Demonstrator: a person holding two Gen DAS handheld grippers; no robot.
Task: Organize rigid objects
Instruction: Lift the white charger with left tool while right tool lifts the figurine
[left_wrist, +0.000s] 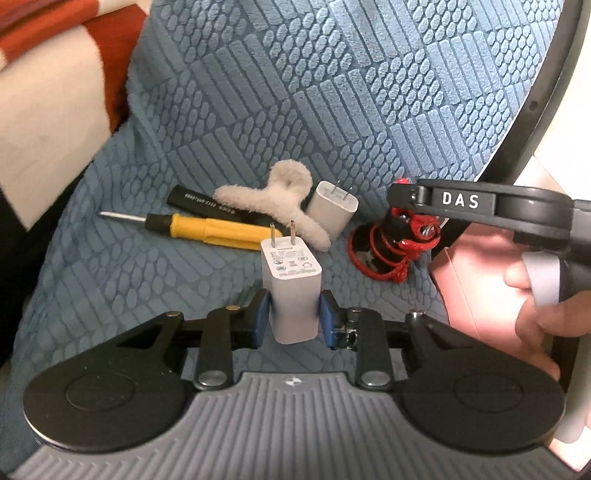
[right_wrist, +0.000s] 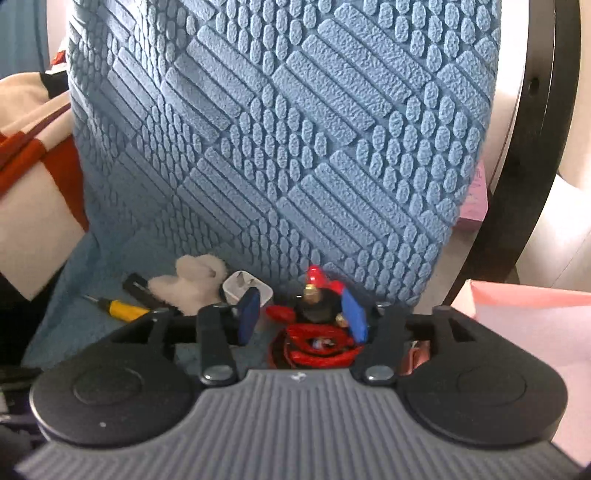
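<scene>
progress: early to middle, by the look of it; one item lifted, nothing visibly sorted; pink box at the right edge is the probable drop spot, contents hidden
left tongs: clenched on white charger, blue pads pressing its two flat sides, lower half of the body between them
held charger place: clear of the blue textured cushion, in front of the other items, near centre of the left view
held charger axis: long axis roughly upright in the left view, tipped a little away from the camera; prongs at the far top end, pointing up and away; printed label face turned up toward the lens
right tongs: released, pads spread apart, not pressing anything; straddling the red-and-black toy on its coiled red cord, grip not yet made; same tool seen from the side in the left view, a hand on its handle
left to do: second white charger lying on the cushion, prongs up and to the right; yellow screwdriver flat, long axis left to right, metal tip to the left; fluffy white clip across the screwdriver handle end; black flat strip behind the screwdriver; red toy just right of the second charger
remaining pile: all close together, several touching
next, as a guess: carry held charger over to the pink box; right tongs to close on the red toy
risk: coiled cord may snag or trail when lifted
</scene>
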